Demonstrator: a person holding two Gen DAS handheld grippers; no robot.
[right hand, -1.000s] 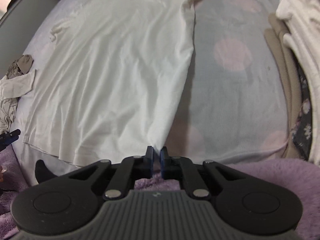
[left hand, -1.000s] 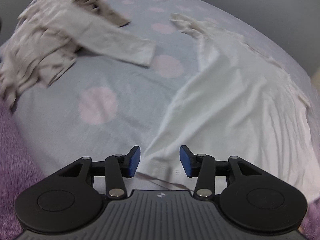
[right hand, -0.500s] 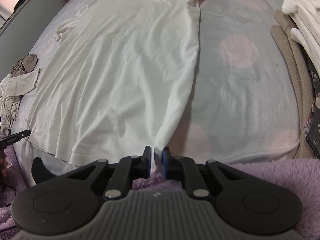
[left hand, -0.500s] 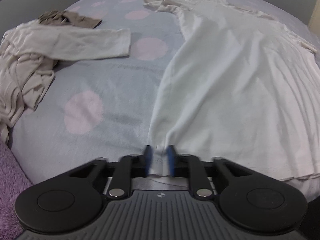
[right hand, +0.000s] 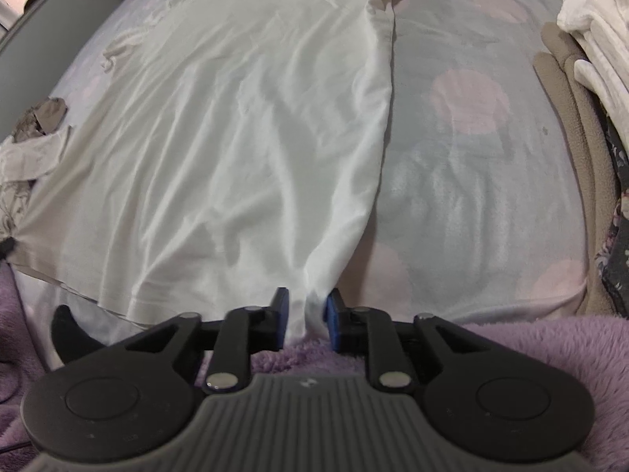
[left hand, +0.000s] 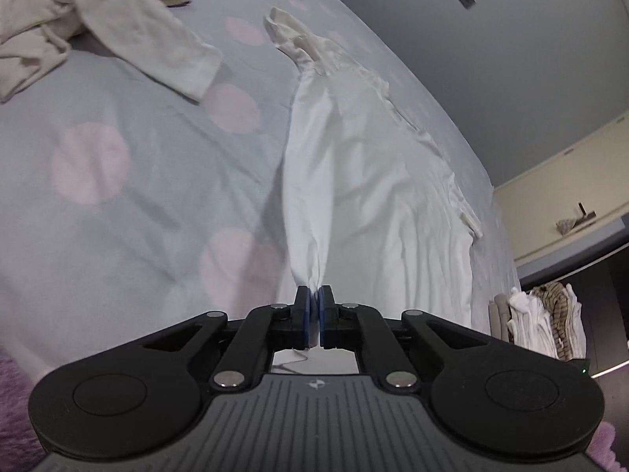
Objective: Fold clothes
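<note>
Since a second ago the left tool (left hand: 314, 306) has closed on the near corner of the white shirt (left hand: 377, 181) and lifted it, so the cloth rises in a taut ridge off the bed (left hand: 118, 204). Left of that ridge the dotted sheet lies bare up to a cream garment (left hand: 129, 27) at the far corner.

From the right wrist, the right tool (right hand: 307, 314) has parted its fingers; the shirt's (right hand: 236, 137) other hem corner sits loosely between them, at the bed's (right hand: 483, 181) near edge. Bare sheet runs rightward to stacked clothes (right hand: 589, 63).
</note>
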